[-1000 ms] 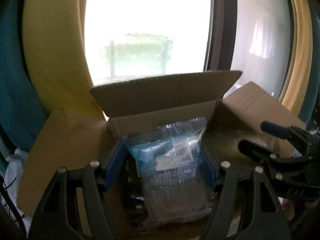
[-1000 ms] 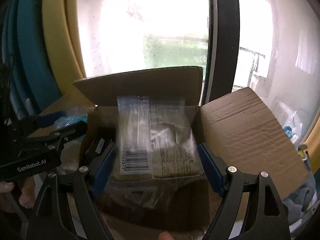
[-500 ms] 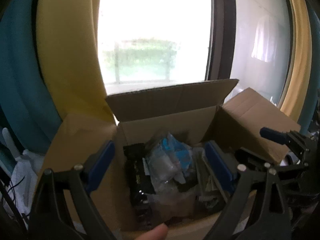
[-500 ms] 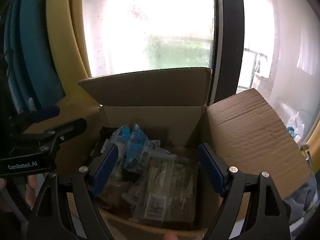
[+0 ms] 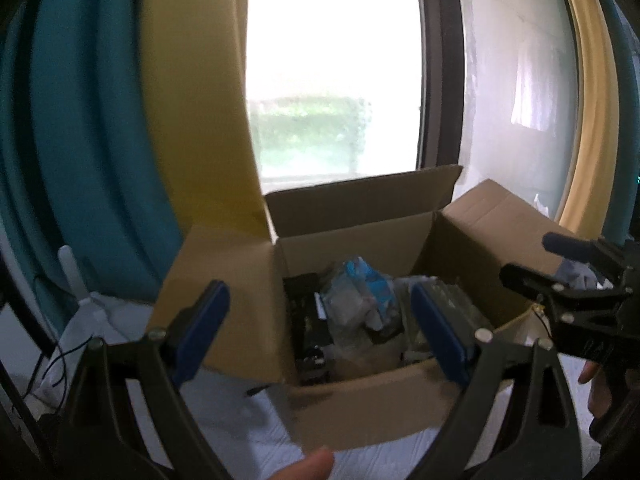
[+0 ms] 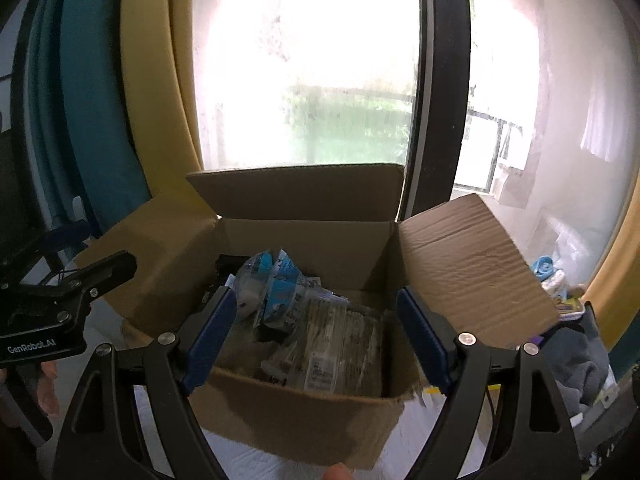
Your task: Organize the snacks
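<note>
An open cardboard box (image 5: 372, 412) (image 6: 296, 424) sits on a white surface in front of a window. Inside lie a blue-and-clear snack bag (image 5: 360, 292) (image 6: 276, 284), a clear pack of brownish snacks (image 6: 340, 352) (image 5: 452, 308) and dark packets (image 5: 308, 332). My left gripper (image 5: 320, 332) is open and empty, pulled back in front of the box; it also shows at the left of the right wrist view (image 6: 68, 280). My right gripper (image 6: 312, 336) is open and empty in front of the box; it shows at the right of the left wrist view (image 5: 560, 268).
Box flaps stand open at the back (image 6: 296, 188), left (image 5: 216, 280) and right (image 6: 472, 264). Yellow and teal curtains (image 5: 120, 120) hang at the left. Loose cloth and small items (image 6: 568, 320) lie to the right of the box. Cables (image 5: 60, 364) lie at the left.
Both grippers opened and let their snack packs drop into the box, then drew back from it. The packs now lie inside the box.
</note>
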